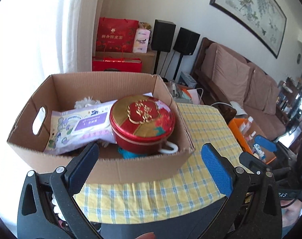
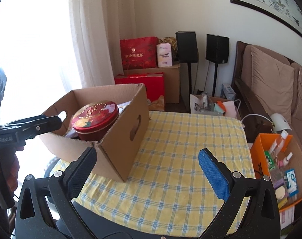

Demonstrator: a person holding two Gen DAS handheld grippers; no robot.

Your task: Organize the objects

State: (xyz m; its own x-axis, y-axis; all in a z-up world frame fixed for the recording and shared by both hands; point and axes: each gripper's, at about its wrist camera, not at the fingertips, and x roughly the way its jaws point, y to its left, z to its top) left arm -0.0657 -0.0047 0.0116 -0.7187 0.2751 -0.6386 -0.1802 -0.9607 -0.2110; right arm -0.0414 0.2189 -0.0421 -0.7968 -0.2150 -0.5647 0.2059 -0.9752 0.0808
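- The left gripper (image 1: 151, 165) hangs at the lower centre of its view, fingers (image 1: 216, 171) spread wide and grasping nothing.
- The right gripper (image 2: 148, 171) is likewise released and empty over the yellow checked cloth (image 2: 180, 159) on the counter.
- A cardboard box (image 1: 131, 169) fills the middle left, resting on the cloth.
- Inside it, a red round tin (image 1: 142, 123) sits at the right, touching a purple tissue pack (image 1: 81, 127) lying to its left.
- An orange box (image 2: 260, 155) of small bottles stands at the right edge.

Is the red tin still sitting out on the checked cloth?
No, the red tin lies inside the cardboard box, beside a purple pack.
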